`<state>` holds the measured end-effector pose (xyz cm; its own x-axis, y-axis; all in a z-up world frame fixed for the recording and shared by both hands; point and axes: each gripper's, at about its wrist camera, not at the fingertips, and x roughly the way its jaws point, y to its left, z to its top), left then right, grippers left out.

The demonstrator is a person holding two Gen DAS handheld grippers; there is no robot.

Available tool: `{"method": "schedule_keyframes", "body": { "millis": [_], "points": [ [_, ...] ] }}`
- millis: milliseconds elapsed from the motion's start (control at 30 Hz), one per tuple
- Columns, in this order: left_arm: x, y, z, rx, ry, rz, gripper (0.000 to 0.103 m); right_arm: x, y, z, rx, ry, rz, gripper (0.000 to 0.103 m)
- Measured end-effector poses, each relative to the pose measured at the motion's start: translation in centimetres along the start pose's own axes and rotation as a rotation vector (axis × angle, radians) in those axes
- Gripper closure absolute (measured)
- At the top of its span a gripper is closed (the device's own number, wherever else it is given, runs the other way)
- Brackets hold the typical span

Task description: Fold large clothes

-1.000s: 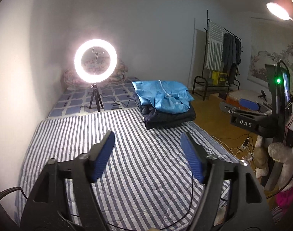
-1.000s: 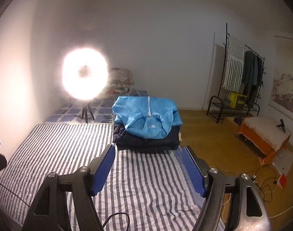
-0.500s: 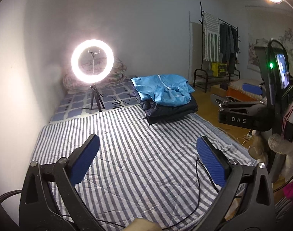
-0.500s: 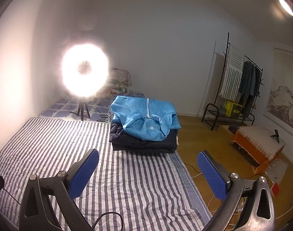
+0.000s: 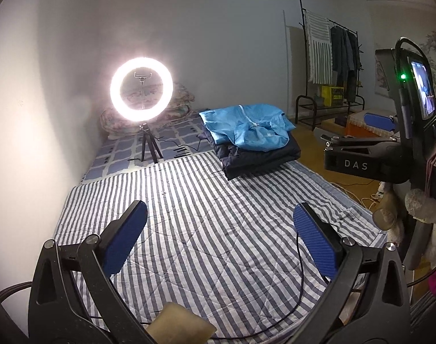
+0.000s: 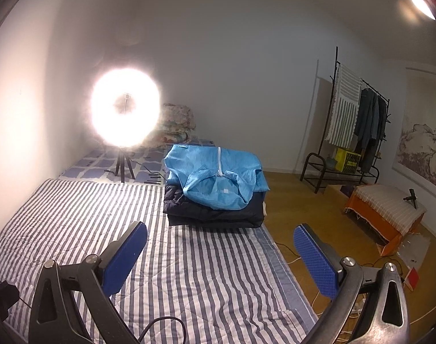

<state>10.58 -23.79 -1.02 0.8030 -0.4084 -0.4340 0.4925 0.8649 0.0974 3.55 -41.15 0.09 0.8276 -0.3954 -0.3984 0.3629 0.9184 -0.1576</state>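
Blue garment (image 6: 218, 180) folded atop dark garment (image 6: 215, 212) at striped quilt's (image 6: 189, 272) far edge; left gripper (image 5: 219, 240) and right gripper (image 6: 219, 253) wide apart, empty, above bare quilt.

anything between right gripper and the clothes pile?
Nothing in the way. In the right wrist view only bare striped quilt lies between the open right gripper and the blue garment atop the dark folded pile.
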Motion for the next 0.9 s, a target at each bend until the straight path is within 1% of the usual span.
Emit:
{"method": "schedule_keyframes", "body": {
  "millis": [900],
  "points": [
    [-0.23, -0.1, 0.27, -0.011, 0.0, -0.001, 0.0, 0.22, 0.38, -0.28, 0.01, 0.007, 0.004, 0.0]
  ]
}}
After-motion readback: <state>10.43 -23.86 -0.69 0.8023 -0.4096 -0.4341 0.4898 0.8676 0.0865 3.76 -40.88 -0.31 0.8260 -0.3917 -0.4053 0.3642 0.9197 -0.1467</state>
